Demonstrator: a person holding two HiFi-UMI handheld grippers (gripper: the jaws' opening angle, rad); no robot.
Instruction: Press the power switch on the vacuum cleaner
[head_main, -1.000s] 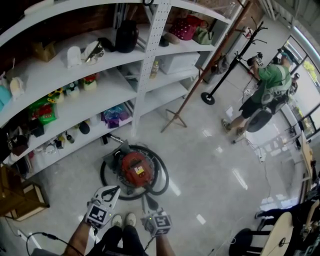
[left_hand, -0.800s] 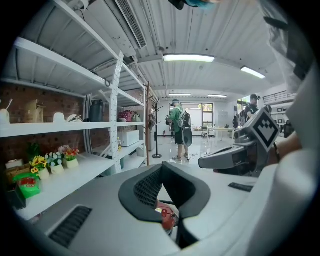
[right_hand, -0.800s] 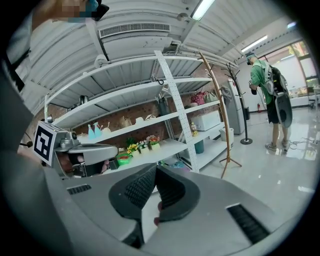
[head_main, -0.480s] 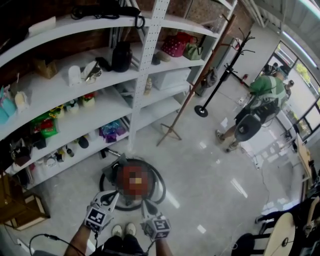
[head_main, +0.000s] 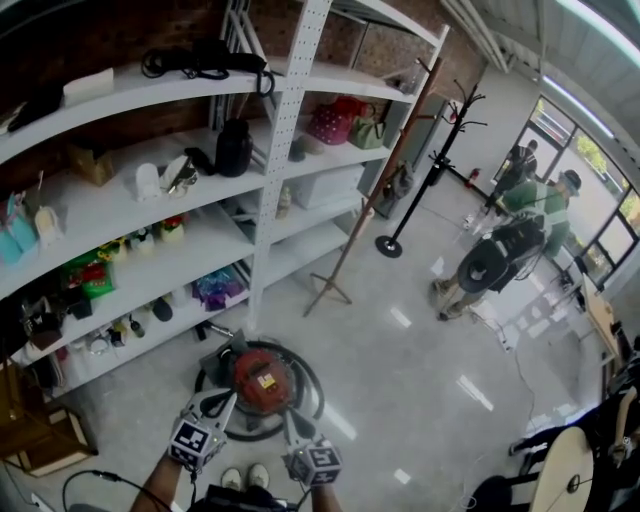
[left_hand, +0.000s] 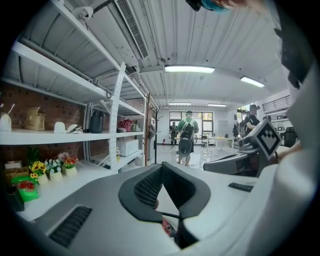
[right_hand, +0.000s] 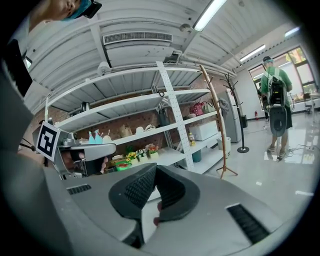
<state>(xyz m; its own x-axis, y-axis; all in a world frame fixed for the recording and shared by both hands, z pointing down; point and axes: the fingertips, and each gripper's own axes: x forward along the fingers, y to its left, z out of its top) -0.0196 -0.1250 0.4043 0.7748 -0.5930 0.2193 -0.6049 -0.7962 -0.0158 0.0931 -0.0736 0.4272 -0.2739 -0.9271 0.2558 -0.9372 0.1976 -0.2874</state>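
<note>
Vacuum cleaner (head_main: 262, 378): red round body standing on the floor (head_main: 420, 360), in front of the white shelving (head_main: 275, 190) and just ahead of the person's shoes (head_main: 258, 476); its power switch is too small to pick out.
Hose (head_main: 315, 385): dark, coiled in a ring around the body.
Left claw (head_main: 225, 402): clenched with its tips together and nothing gripped. In the head view it lies over the vacuum's near left edge. Its own view looks level across the room.
Right claw (head_main: 291, 420): also clenched and empty, just beside the left one, over the vacuum's near right edge.
Background: a person with a backpack (head_main: 495, 265) stands well apart, near a coat stand (head_main: 430, 160).
</note>
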